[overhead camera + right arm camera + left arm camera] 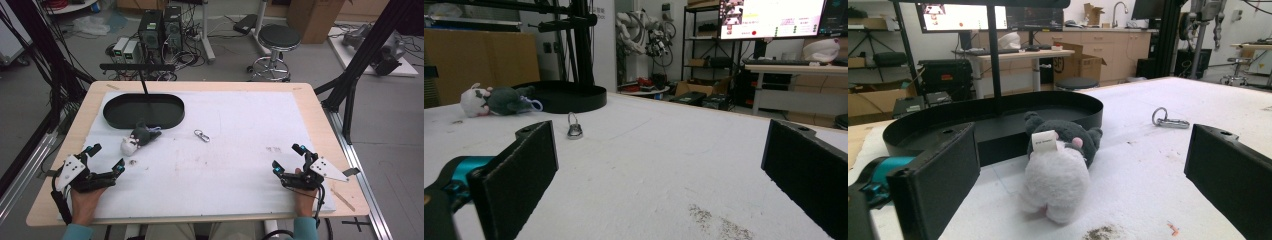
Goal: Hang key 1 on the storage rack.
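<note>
Two grippers sit low at the tabletop's near edge, both with jaws spread wide and nothing between them. The left gripper (106,158) by the near-left corner faces the plush toy (137,139), lying just off the black oval tray (144,110) towards the far-left corner. A metal clasp (201,135) rests mid-table. The right gripper (286,156) waits near the near-right corner.

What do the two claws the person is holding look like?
Each claw, left and right, is black with two flat, blocky jaws, bright teal bits near the tips and a grey three-cornered plate on top. A black cable trails from each. The person's sleeves are light teal.
</note>
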`<state>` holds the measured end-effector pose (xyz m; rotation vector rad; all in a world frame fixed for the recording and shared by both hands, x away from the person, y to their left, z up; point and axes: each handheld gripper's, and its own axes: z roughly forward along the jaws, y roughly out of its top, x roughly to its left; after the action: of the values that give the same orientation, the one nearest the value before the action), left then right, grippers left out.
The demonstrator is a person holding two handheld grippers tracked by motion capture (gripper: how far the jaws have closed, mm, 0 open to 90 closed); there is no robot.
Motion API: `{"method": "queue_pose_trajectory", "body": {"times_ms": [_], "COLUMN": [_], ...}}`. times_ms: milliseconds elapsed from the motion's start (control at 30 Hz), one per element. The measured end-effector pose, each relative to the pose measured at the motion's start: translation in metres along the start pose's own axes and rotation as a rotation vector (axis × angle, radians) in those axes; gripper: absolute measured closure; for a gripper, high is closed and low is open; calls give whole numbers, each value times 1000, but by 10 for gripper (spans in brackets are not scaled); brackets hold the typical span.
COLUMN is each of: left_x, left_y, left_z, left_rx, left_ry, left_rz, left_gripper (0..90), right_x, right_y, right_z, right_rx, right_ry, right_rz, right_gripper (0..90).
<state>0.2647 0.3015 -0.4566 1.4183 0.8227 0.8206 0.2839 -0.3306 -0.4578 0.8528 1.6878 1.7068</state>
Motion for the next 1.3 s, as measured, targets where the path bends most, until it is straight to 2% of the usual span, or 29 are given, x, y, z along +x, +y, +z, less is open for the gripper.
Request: {"method": "queue_pose_trajectory", "body": {"times_ms": [233, 300, 600, 667, 700, 733, 833, 933, 1067, 1167, 1200, 1300], "left_x": [1, 1, 1, 1, 1, 1, 1, 0, 1, 1, 1, 3], "left_y": [0, 0, 1, 1, 4, 4, 10, 20, 34, 51, 51, 63], "left_z": [0, 1, 2, 3, 6, 6, 9, 14, 22, 30, 30, 36], "left_rx": [3, 4, 18, 27, 46, 46, 45, 101, 131, 180, 180, 224], "left_ry": [-2, -2, 9, 12, 16, 16, 10, 22, 13, 6, 6, -5], "left_rz": [-4, -7, -16, -13, 9, 9, 15, 38, 44, 84, 84, 89], "left_gripper": [17, 17, 17, 17, 17, 17, 17, 17, 17, 17, 17, 17], "right_x": [0, 0, 0, 0, 0, 0, 0, 0, 0, 0, 0, 0], "right_y": [0, 0, 0, 0, 0, 0, 0, 0, 0, 0, 0, 0], "right_z": [0, 0, 0, 0, 0, 0, 0, 0, 0, 1, 0, 0], "right_rx": [-3, 0, 0, -1, -1, 0, -2, 0, 1, 0, 1, 1], "right_ry": [-1, 0, 0, -1, -2, 0, -2, -1, -3, -3, -3, -3], "right_rz": [-8, 10, -1, -2, -3, -3, -3, -1, -6, -6, -6, -7], "right_gripper": [8, 8, 8, 8, 8, 8, 8, 8, 8, 8, 8, 8]}}
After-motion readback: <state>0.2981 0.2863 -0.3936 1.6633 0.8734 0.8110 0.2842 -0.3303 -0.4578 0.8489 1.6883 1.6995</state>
